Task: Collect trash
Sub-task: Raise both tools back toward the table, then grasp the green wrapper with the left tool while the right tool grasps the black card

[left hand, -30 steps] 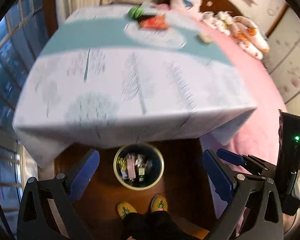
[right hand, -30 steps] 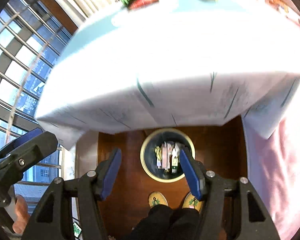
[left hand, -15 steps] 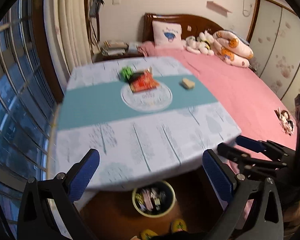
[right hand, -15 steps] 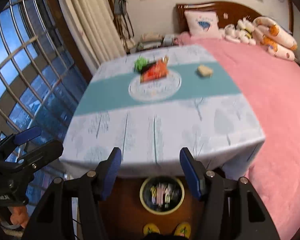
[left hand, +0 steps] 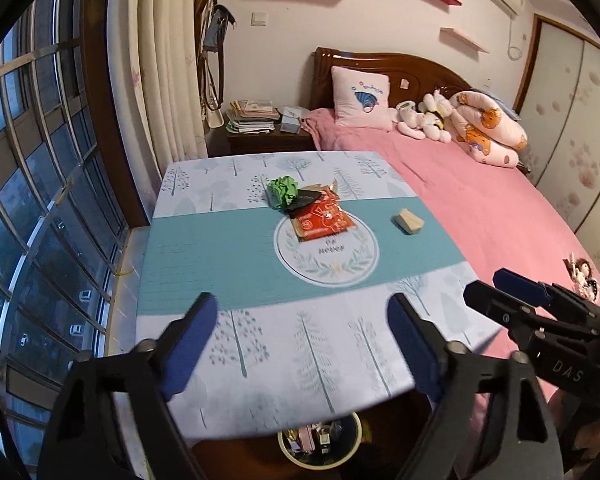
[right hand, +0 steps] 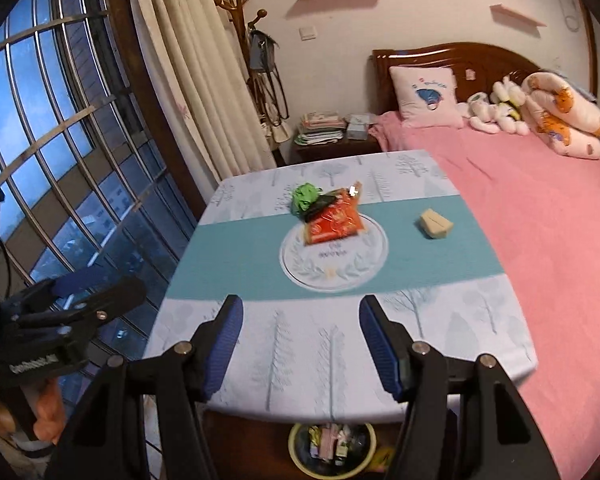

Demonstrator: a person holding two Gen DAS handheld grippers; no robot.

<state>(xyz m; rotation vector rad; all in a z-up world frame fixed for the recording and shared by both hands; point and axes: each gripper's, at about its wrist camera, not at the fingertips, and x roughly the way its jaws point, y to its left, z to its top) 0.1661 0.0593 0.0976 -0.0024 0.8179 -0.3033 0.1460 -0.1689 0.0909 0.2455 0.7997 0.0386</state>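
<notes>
Left wrist view: left gripper (left hand: pixel 302 342) hangs over the near edge of the surface (left hand: pixel 204 248), jaws closing w/ nothing between them, pads still well apart; landmark = the round printed medallion (left hand: pixel 327 256) mid-cloth; red wrapper (left hand: pixel 322 220) lies on the medallion's far rim; dark wrapper (left hand: pixel 306 198) just beyond it, partly under it; crumpled green paper (left hand: pixel 283 191) touching that dark one, far-left of the medallion; small beige block (left hand: pixel 409 221) right of the medallion, apart from the pile; trash bin (left hand: pixel 320 446) on the floor below the near edge, nearer than the medallion, already holding wrappers; right gripper (left hand: pixel 520 300) pokes in at the right, over the pink bed (left hand: pixel 500 216).

Right wrist view: right gripper (right hand: pixel 300 344) over the near edge too, jaws moderately wide, empty; red wrapper (right hand: pixel 334 222) on the medallion's (right hand: pixel 334 258) far rim; green paper (right hand: pixel 305 197) far-left of it; beige block (right hand: pixel 436 224) to its right; trash bin (right hand: pixel 332 450) below the surface (right hand: pixel 228 256) edge, part hidden by it; left gripper (right hand: pixel 84 284) seen at far left w/ a hand (right hand: pixel 44 412) under it.
</notes>
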